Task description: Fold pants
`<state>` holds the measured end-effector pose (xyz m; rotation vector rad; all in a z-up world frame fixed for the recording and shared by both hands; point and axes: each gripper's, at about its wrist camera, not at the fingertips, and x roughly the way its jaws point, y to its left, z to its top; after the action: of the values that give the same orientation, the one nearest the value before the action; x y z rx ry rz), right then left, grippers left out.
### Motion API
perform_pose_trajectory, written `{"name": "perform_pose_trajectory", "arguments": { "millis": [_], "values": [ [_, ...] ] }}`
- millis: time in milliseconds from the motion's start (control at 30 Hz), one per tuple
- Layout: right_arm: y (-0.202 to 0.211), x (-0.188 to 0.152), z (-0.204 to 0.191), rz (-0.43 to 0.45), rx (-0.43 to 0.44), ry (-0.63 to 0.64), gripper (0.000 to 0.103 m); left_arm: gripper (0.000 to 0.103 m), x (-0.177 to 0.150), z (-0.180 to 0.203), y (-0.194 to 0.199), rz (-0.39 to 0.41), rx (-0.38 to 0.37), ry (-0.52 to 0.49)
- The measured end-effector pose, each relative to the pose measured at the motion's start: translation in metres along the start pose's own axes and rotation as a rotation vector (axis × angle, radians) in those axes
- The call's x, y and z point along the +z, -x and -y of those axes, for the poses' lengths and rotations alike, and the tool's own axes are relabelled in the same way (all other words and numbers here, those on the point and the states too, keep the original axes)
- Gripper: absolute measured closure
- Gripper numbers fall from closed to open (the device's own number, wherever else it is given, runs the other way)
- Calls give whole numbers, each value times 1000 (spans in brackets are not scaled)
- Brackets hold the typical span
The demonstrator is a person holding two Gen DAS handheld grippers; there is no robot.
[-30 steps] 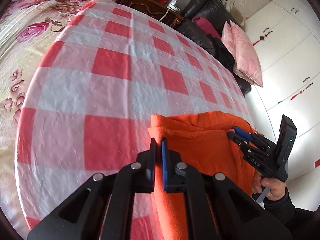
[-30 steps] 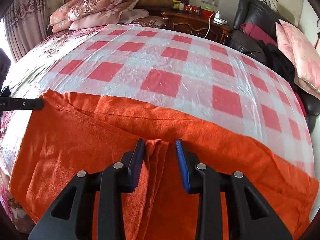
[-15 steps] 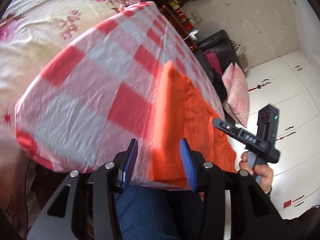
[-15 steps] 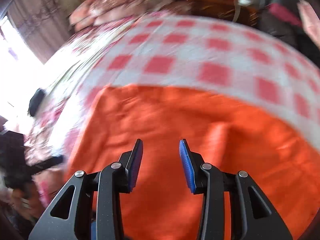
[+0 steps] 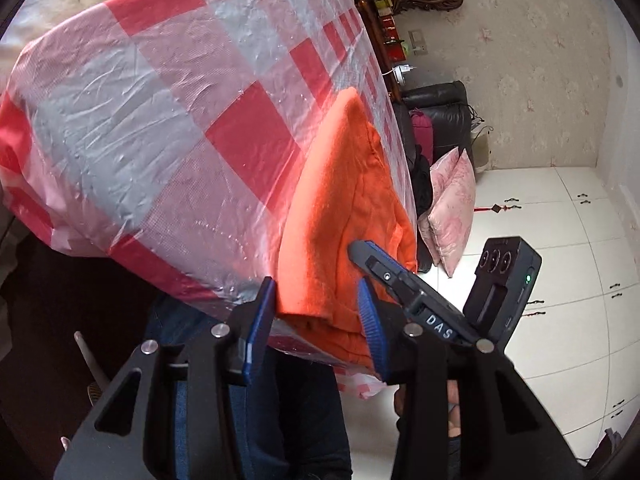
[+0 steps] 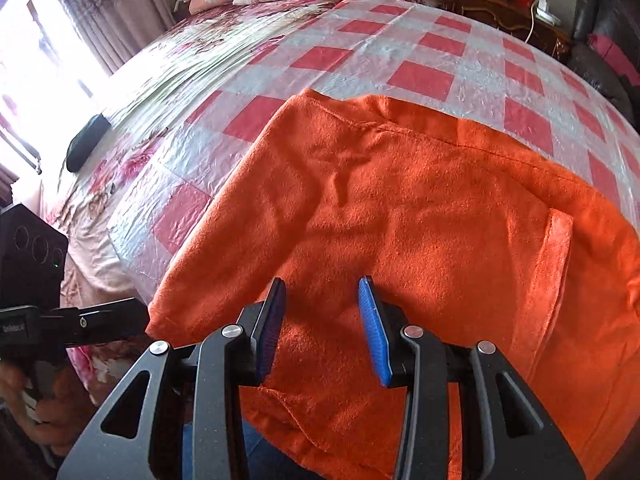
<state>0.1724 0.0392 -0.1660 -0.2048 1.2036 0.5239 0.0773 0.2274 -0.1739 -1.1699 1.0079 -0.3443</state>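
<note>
So you're between folds right now: the orange pants (image 6: 400,208) lie folded over on the checked plastic sheet (image 6: 420,76) at the near edge of the bed (image 6: 168,64), with the bottom hanging a bit over the side. Both grippers have just been opening. Your left gripper (image 5: 316,320) stands open at the pants' corner, fabric between the jaws but the pads not pressing it. The right gripper (image 6: 322,320) is open too, hovering over the middle of the cloth. I'd say the next move needs 2 fresh grabs on one end so you can carry it across evenly.

Only the right wrist view shows the whole spread, including the seam and pocket. The left wrist view gives you the stacked layers edge-on, plus the white wardrobe (image 5: 560,248).
</note>
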Motion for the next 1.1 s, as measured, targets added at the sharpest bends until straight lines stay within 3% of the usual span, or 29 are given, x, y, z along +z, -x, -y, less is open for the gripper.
{"name": "perform_pose_trajectory", "arguments": {
  "millis": [100,133,200,267,367,433,533,667,867,933,1000,1100],
  "values": [
    [0,0,0,-3,-8,11,64,79,2,4,-3,-1,63,-23],
    [0,1,0,-6,-4,9,64,89,2,6,-5,5,101,-34],
    [0,6,5,-34,21,-10,62,91,-1,22,-4,42,209,-110],
    [4,16,8,-53,39,-31,56,93,-11,54,-3,106,340,-269],
    [28,46,17,-17,72,-45,33,94,-31,104,-9,186,497,-510],
    [37,66,20,-27,99,-59,28,94,-50,139,-20,248,599,-676],
    [38,99,20,-106,152,-49,25,94,-66,167,-33,288,657,-816],
    [28,131,7,-216,117,27,23,94,-81,193,-59,312,730,-967],
    [-8,136,-15,-355,40,117,22,94,-95,215,-84,324,774,-1097],
    [-14,131,-14,-364,33,129,25,94,-103,223,-89,329,769,-1142],
    [-9,127,-5,-352,49,125,79,94,-108,232,-91,350,759,-1177],
    [28,123,27,-279,103,70,91,94,-124,253,-97,389,710,-1255]
  ]
}}
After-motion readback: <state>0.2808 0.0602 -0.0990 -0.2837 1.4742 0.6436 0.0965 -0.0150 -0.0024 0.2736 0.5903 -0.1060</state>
